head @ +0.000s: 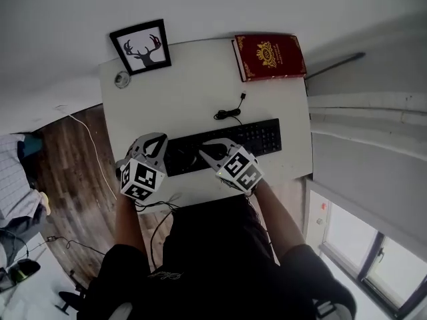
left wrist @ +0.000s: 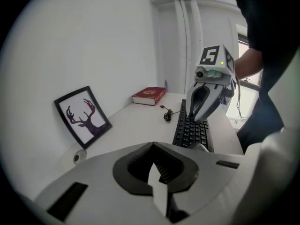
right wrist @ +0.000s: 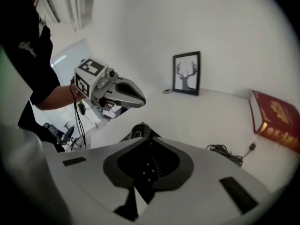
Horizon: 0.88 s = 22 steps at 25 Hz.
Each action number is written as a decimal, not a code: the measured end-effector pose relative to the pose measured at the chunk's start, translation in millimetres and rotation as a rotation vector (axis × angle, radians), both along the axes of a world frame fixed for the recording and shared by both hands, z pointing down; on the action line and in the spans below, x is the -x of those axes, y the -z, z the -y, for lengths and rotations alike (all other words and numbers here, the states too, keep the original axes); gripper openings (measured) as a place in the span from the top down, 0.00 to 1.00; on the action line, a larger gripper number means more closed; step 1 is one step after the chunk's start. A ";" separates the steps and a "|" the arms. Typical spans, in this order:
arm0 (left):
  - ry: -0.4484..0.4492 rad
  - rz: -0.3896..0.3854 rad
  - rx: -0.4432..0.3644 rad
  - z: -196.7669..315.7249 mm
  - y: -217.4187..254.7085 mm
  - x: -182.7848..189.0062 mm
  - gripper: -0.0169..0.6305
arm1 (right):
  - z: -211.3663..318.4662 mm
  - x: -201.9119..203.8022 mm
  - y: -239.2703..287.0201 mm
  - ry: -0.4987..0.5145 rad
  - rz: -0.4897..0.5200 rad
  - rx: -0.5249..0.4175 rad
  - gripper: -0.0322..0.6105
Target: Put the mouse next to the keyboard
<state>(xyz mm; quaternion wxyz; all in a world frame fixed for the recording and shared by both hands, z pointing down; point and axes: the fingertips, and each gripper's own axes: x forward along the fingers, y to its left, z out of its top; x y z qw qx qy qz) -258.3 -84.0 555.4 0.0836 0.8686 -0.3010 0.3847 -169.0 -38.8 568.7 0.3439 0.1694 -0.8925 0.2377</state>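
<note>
While both grippers hang over the left half of the keyboard (head: 247, 137), neither holds anything: the left gripper (head: 157, 143) has its jaws pressed together with nothing between them, and the right gripper (head: 208, 151) likewise has its jaws closed and empty (each gripper's own view shows the tips meeting). The mouse (head: 191, 159), a dark rounded body, appears to lie on the keyboard's left part, between the two grippers; the right gripper view shows it just past the closed tips. The keyboard sits on a white desk (head: 193, 79), near the front edge. Behind it lies a coiled cable (head: 228, 115) with a free plug. A red book (head: 269, 57) rests at the desk's far right corner, and a framed antler print (head: 141, 47) leans at the far left, a small round thing (head: 121, 79) just beside it.
</note>
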 end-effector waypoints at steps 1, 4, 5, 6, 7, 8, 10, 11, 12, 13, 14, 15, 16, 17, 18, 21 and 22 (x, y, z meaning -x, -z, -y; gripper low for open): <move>0.031 0.002 0.007 -4.1 -1.5 5.7 0.97 | -5.6 7.7 -2.7 0.050 -0.034 -0.011 0.91; 0.130 0.009 0.032 -16.6 -7.8 25.2 0.97 | -21.1 30.5 -11.9 0.173 -0.124 -0.013 0.62; 0.156 0.011 0.041 -21.3 -10.2 30.9 0.97 | -24.1 36.9 -15.3 0.191 -0.143 -0.009 0.60; 0.175 0.010 0.051 -26.6 -12.6 35.4 0.97 | -25.8 42.1 -18.7 0.196 -0.157 -0.003 0.59; 0.189 0.005 0.060 -31.9 -14.8 38.6 0.97 | -26.5 46.2 -22.2 0.189 -0.168 0.007 0.59; 0.199 -0.001 0.067 -36.8 -16.5 40.7 0.97 | -26.6 49.7 -25.6 0.175 -0.176 0.024 0.59; 0.214 -0.010 0.076 -45.2 -19.3 42.9 0.97 | -26.4 55.3 -33.5 0.132 -0.180 0.071 0.59; 0.219 -0.013 0.079 -49.0 -20.5 43.5 0.97 | -26.2 57.6 -38.2 0.108 -0.178 0.096 0.59; 0.225 -0.015 0.082 -52.2 -21.5 43.9 0.97 | -25.6 59.2 -42.5 0.086 -0.180 0.118 0.59; 0.232 -0.017 0.085 -54.7 -22.1 44.2 0.97 | -24.3 60.2 -46.1 0.071 -0.187 0.132 0.58; 0.238 -0.020 0.087 -56.7 -22.6 44.3 0.97 | -22.5 60.9 -49.0 0.064 -0.198 0.136 0.58; 0.244 -0.025 0.090 -58.4 -22.9 44.4 0.97 | -21.0 61.5 -51.1 0.065 -0.211 0.133 0.58; 0.250 -0.031 0.093 -59.7 -23.3 44.5 0.97 | -20.4 62.1 -52.2 0.071 -0.224 0.130 0.58; 0.255 -0.037 0.098 -61.0 -23.8 44.8 0.97 | -20.6 62.7 -52.5 0.080 -0.233 0.128 0.57; 0.260 -0.042 0.104 -62.1 -24.5 45.0 0.97 | -20.6 63.3 -52.5 0.087 -0.237 0.125 0.57; 0.259 -0.048 0.120 -64.8 -26.9 44.4 0.97 | -19.6 63.7 -54.1 0.082 -0.230 0.139 0.57; 0.257 -0.050 0.122 -65.3 -27.1 43.9 0.97 | -20.2 63.5 -55.4 0.074 -0.225 0.158 0.57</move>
